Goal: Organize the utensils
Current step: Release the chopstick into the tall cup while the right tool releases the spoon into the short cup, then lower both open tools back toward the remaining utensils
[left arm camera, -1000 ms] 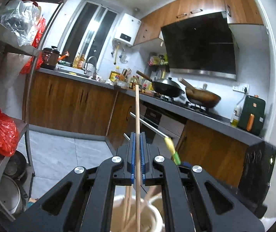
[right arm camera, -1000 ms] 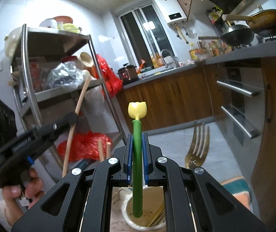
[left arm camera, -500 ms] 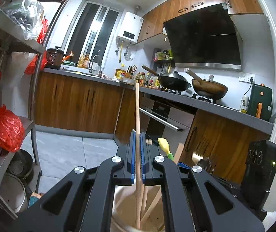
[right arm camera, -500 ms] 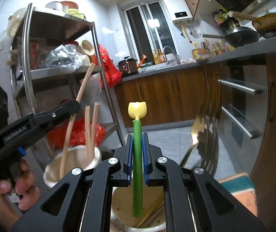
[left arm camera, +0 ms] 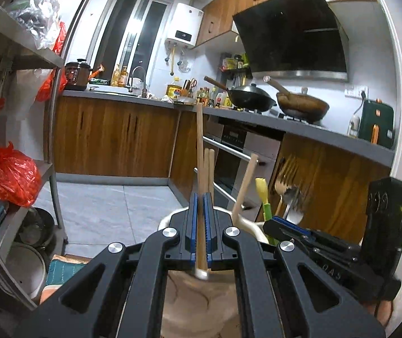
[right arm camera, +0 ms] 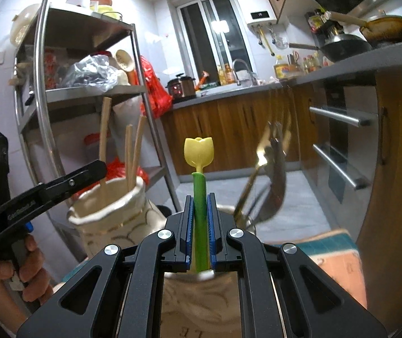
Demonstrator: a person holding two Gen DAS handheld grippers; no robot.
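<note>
Left gripper (left arm camera: 200,219) clamped on wooden chopstick (left arm camera: 199,152), stick upright, lower end inside cream holder (right arm camera: 110,208). Two more chopsticks (right arm camera: 133,155) stand in same holder. Right gripper (right arm camera: 200,225) clamped on green utensil handle (right arm camera: 200,211), yellow tulip tip (right arm camera: 199,152) up, over second cream holder (right arm camera: 201,295). Forks and spoon (right arm camera: 271,169) lean in that holder, blurred. Person's hand (right arm camera: 17,276) grips left tool.

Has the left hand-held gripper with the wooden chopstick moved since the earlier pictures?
Yes. The left hand-held gripper has come down: the cream holder, earlier below its fingers, now rises around them, and the wooden chopstick stands inside it.
</note>
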